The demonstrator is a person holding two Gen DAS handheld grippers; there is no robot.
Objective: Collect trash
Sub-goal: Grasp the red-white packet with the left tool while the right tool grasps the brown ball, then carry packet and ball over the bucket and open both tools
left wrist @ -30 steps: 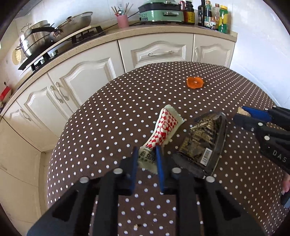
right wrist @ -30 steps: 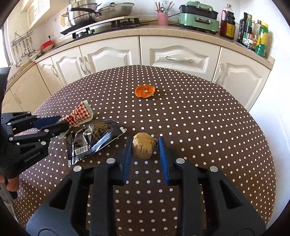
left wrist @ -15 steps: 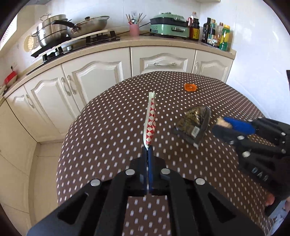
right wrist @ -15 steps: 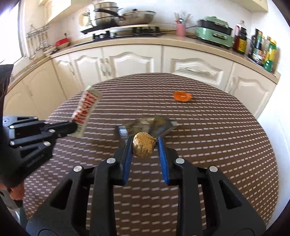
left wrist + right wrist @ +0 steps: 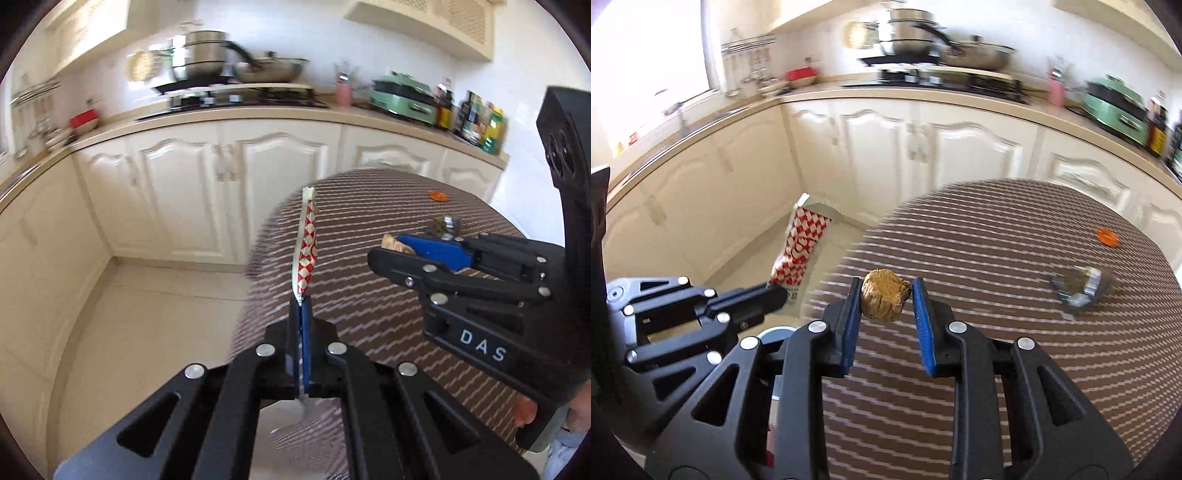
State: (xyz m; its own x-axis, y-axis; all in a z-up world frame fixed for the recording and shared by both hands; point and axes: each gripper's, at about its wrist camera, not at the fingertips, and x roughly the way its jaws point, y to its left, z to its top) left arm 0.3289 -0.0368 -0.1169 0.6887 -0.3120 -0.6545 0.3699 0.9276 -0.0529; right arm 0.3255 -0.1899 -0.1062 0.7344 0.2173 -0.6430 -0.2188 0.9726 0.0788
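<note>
Holding trash in both hands, we have the left gripper (image 5: pixel 302 306) with its jaws pressed together on the bottom edge of the red-and-white wrapper (image 5: pixel 307 248), which stands up edge-on from the blue pads, clear of the surface (image 5: pixel 369 295). In the right wrist view the same wrapper (image 5: pixel 800 248) sticks up from the left gripper (image 5: pixel 777 295), out past the rim of the surface (image 5: pixel 979 258) and above the floor (image 5: pixel 746 273).

Our right gripper (image 5: pixel 886 299) has its jaws pinching the crumpled brown ball (image 5: pixel 884 300), the blue pads touching it on both sides; the ball hangs above the polka-dot cloth near the rim. From the left wrist the right gripper (image 5: pixel 397 245) shows side-on with a bit of the brown ball (image 5: pixel 392 243) at its tip.

Left lying on the surface are the dark foil packet (image 5: pixel 1080 286) and, farther back, the orange peel (image 5: pixel 1107 236), well apart from both grippers.

A second ago the wrapper lay flat beside the packet with the left jaws spread around its end, and the ball sat on the cloth between the right pads. Now both pieces are lifted, and both views have swung off toward the cabinets (image 5: pixel 207 192) and floor, blurred by the motion.
</note>
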